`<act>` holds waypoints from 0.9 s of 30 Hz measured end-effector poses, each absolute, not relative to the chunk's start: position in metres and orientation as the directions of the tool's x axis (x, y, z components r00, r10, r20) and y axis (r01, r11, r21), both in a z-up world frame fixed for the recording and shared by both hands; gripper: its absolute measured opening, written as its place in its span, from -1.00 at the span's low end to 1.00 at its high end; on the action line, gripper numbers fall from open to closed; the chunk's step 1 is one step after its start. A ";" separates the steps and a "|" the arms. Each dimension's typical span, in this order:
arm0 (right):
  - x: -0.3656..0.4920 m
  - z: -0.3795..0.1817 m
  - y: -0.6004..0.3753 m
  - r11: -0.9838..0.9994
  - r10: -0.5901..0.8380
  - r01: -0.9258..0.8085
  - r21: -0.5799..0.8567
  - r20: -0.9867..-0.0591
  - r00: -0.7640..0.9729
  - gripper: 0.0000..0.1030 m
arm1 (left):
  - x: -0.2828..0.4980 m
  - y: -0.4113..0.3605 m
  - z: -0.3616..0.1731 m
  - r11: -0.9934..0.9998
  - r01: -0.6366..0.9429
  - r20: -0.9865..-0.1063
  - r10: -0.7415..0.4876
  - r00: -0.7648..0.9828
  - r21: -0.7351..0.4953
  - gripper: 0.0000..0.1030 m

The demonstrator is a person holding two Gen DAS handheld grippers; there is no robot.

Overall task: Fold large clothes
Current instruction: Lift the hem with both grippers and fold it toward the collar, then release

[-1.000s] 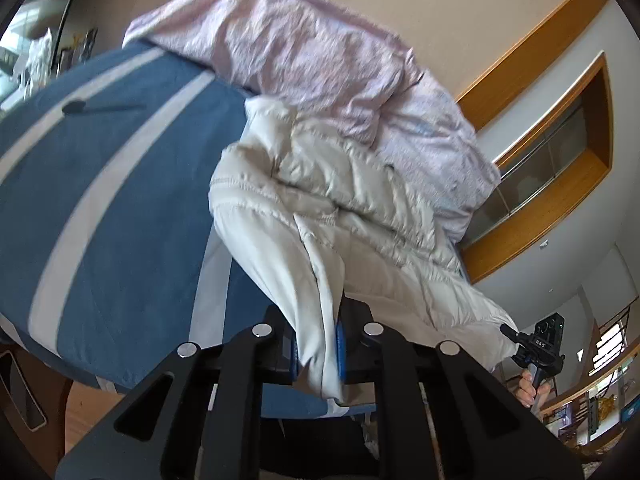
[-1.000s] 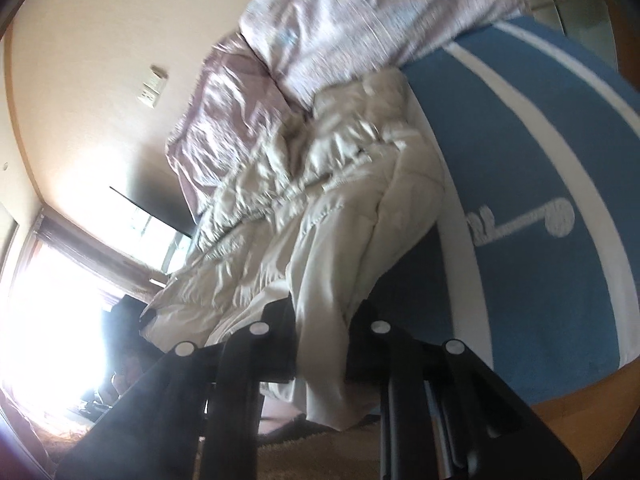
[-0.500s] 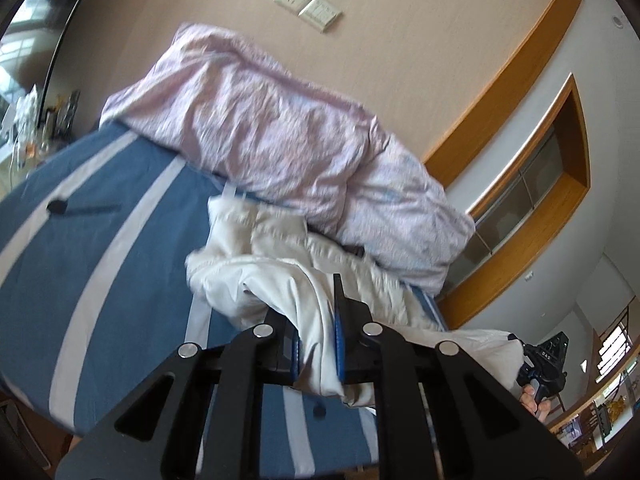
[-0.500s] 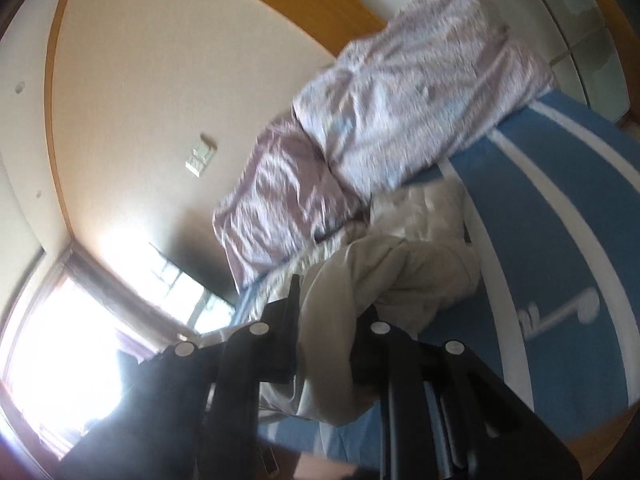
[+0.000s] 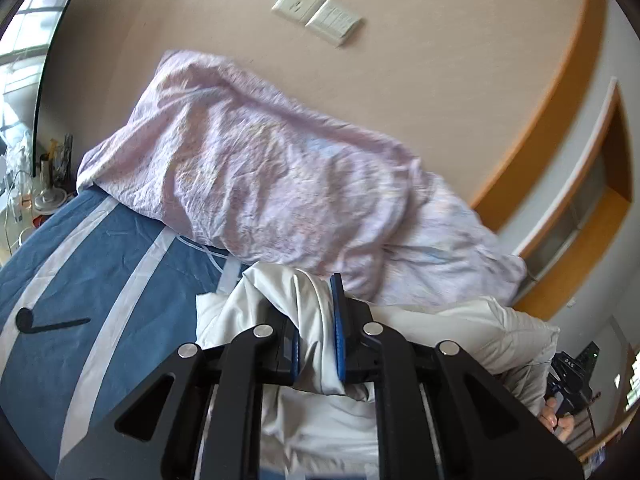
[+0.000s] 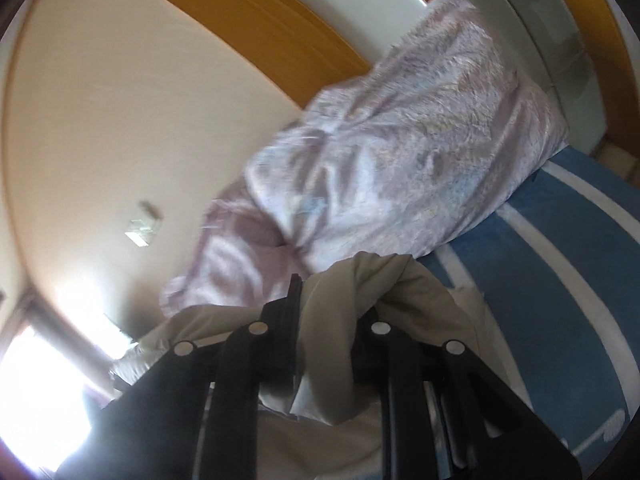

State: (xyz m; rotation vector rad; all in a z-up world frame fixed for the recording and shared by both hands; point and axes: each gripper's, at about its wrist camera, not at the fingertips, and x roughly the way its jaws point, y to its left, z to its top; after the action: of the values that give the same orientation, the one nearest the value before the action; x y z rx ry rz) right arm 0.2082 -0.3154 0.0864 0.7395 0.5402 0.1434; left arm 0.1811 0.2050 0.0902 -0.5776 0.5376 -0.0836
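A cream padded jacket [image 5: 316, 320] hangs bunched over a blue striped bedspread [image 5: 100, 280], just in front of a pink quilt [image 5: 280, 184]; soft, puffy and probably light, its smooth shell looks liable to slip, so hems and seams seem the safest hold; the left gripper [image 5: 316, 344] is clamped on a gathered fold, tilted slightly downward; the right gripper [image 6: 332, 332] likewise pinches a thick wad of the same jacket [image 6: 340, 300]; a hand [image 5: 556, 420] holding the other tool shows at the left view's edge.
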 end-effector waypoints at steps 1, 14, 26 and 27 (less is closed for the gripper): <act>0.220 0.081 -0.313 0.743 0.289 0.091 0.663 -0.440 0.850 -0.65 | 0.193 0.206 0.085 0.841 -0.090 -0.480 -0.213 0.851 -0.534 -0.78; 0.354 -0.002 -0.286 0.787 0.071 0.393 0.475 -0.704 0.707 -0.55 | 0.299 0.208 0.018 0.834 -0.242 -0.598 -0.126 0.792 -0.496 -0.70; 0.381 -0.028 -0.275 0.777 0.031 0.448 0.443 -0.737 0.675 0.18 | 0.309 0.198 0.010 0.858 -0.212 -0.561 -0.103 0.821 -0.468 0.25; 0.381 -0.027 -0.274 0.775 0.043 0.436 0.457 -0.727 0.686 0.26 | 0.306 0.196 0.014 0.864 -0.189 -0.536 -0.106 0.837 -0.467 0.49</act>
State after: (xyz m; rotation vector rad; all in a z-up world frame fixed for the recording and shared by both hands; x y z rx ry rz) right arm 0.3811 -0.2743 -0.0270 0.6608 0.7963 -0.2391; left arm 0.3055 0.1965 0.0142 -0.5337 0.5837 0.0461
